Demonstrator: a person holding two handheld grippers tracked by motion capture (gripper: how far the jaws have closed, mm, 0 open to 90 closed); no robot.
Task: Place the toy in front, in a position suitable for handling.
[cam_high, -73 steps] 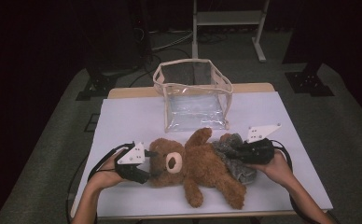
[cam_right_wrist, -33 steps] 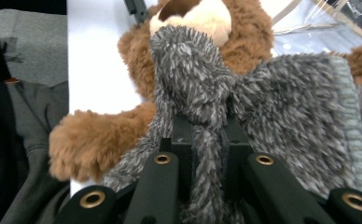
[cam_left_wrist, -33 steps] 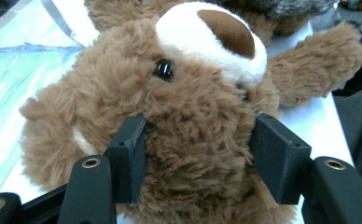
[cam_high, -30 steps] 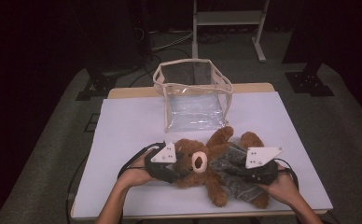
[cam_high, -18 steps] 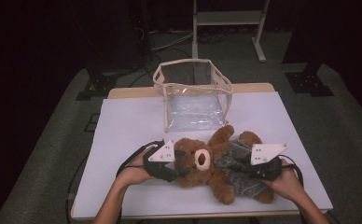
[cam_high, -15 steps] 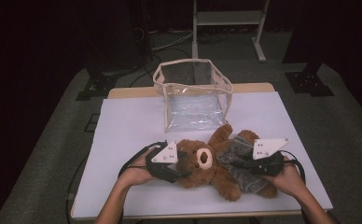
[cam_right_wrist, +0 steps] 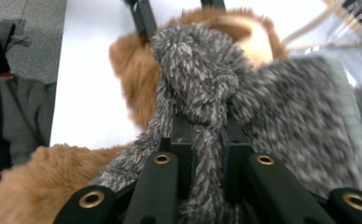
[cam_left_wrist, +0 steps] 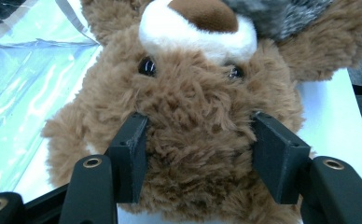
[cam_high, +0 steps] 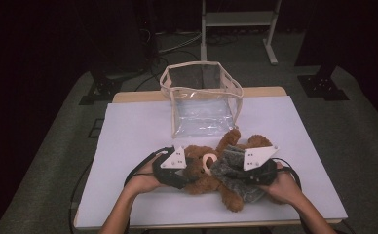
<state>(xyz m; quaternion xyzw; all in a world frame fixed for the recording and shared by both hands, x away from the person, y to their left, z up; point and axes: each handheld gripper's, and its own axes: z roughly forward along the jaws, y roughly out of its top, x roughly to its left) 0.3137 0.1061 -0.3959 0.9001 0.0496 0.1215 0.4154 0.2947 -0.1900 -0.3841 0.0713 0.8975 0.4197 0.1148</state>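
Left gripper view: the left gripper's (cam_left_wrist: 198, 158) fingers (cam_left_wrist: 132, 154) clamp the teddy bear's (cam_left_wrist: 193, 116) head. The right gripper's (cam_right_wrist: 206, 154) fingers (cam_right_wrist: 181, 144) pinch the grey knitted garment (cam_right_wrist: 272, 107) on the bear. Both lie at the tabletop's (cam_high: 128, 131) six o'clock; the clear bag (cam_high: 201, 105) stands at twelve.

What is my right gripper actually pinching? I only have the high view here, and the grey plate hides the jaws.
Observer: In the right gripper view, the right gripper is shut on a fold of the grey knitted garment, not on the bear's fur.
Operator: And the left one?
Observer: In the left gripper view, the left gripper has its two pads pressed into the fur on either side of the teddy bear, at the top of its head.
Operator: Which way is the bear's face turned?
Observer: Away from the left gripper; both eyes and the white muzzle sit beyond the jaws.
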